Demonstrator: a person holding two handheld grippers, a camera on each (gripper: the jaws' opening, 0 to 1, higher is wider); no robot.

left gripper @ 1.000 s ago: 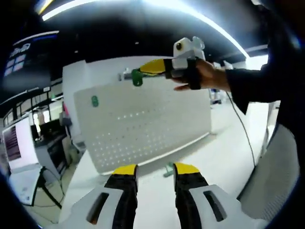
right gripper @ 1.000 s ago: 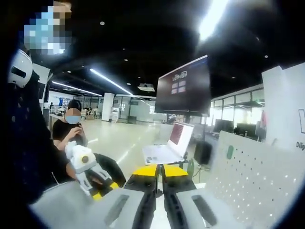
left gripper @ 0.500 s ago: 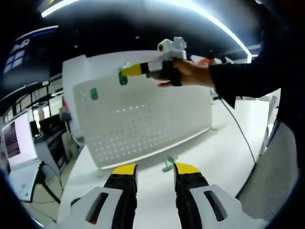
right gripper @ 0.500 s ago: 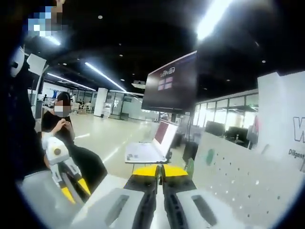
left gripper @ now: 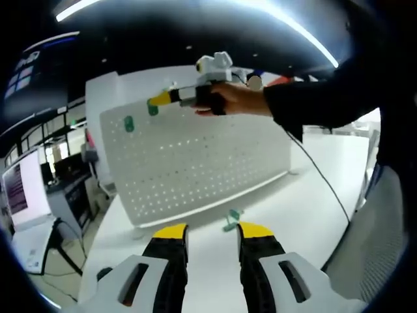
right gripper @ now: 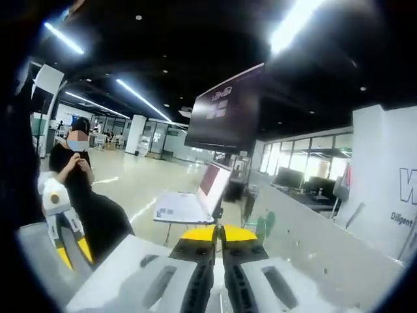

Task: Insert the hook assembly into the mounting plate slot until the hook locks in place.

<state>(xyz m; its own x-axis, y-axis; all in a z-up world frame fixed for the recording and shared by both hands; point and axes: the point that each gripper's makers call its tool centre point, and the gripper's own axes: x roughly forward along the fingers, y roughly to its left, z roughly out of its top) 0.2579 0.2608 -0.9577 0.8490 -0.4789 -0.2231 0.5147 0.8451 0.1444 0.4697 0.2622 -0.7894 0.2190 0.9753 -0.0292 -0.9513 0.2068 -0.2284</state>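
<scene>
The white perforated mounting plate (left gripper: 195, 163) stands upright on the white table (left gripper: 306, 215). One green hook (left gripper: 128, 122) sits in it near the top left. A hand holds my right gripper (left gripper: 159, 99) at the plate's top edge, shut on a second green hook (left gripper: 153, 109) just right of the mounted one. In the right gripper view the held hook (right gripper: 261, 228) pokes out beside my closed jaws (right gripper: 219, 233), with the plate (right gripper: 326, 254) seen nearly edge-on at the right. A third green hook (left gripper: 230, 220) lies on the table before my open left gripper (left gripper: 212, 231).
A laptop (right gripper: 189, 202) and a dark hanging screen (right gripper: 225, 114) are beyond the plate's left end. A seated person (right gripper: 75, 163) is in the background. My left gripper (right gripper: 73, 253) shows low at the left of the right gripper view. A cable (left gripper: 326, 182) trails from the right gripper.
The right gripper has carried its green hook leftward along the plate's top edge, closer to the mounted hook. The left gripper has stayed low over the table.
</scene>
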